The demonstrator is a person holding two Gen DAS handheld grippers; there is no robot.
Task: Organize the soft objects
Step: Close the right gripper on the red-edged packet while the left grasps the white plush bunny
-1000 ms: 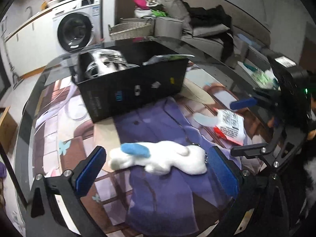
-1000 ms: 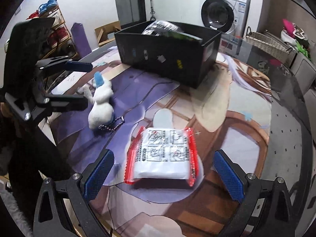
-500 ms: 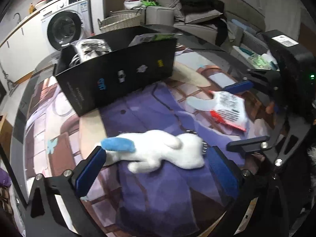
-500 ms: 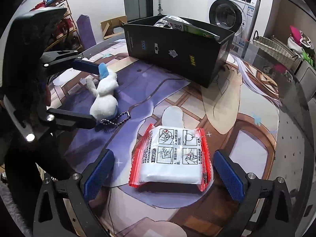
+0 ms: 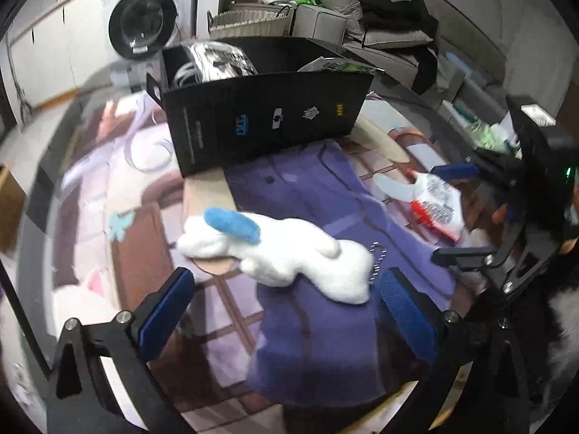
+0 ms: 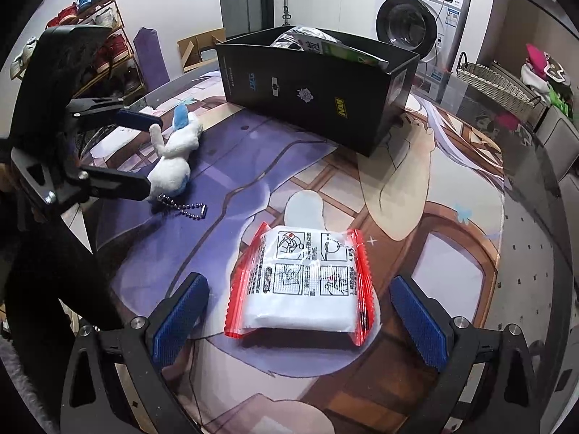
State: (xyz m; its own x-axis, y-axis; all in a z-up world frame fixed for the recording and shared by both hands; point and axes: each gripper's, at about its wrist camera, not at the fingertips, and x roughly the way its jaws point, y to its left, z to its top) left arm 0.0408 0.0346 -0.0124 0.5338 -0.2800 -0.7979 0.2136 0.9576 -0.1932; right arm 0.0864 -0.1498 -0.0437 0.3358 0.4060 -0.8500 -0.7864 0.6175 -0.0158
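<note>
A white plush toy with a blue ear and a bead chain lies on the printed mat. My left gripper stands open just short of it, its blue pads either side of the toy's near end. In the right wrist view the same plush toy lies between the left gripper's fingers. A soft white packet with red edges lies flat on the mat. My right gripper is open around its near end. That packet shows at the right of the left wrist view.
A black open box holding several packets stands at the far side of the mat, also as the black box in the right wrist view. Behind are a washing machine, a wicker basket, a sofa with clothes and a shoe rack.
Both grippers have moved forward: the plush toy and the packet now lie closer, between the open fingers. The left view has swung slightly, shifting the box toward the centre.
</note>
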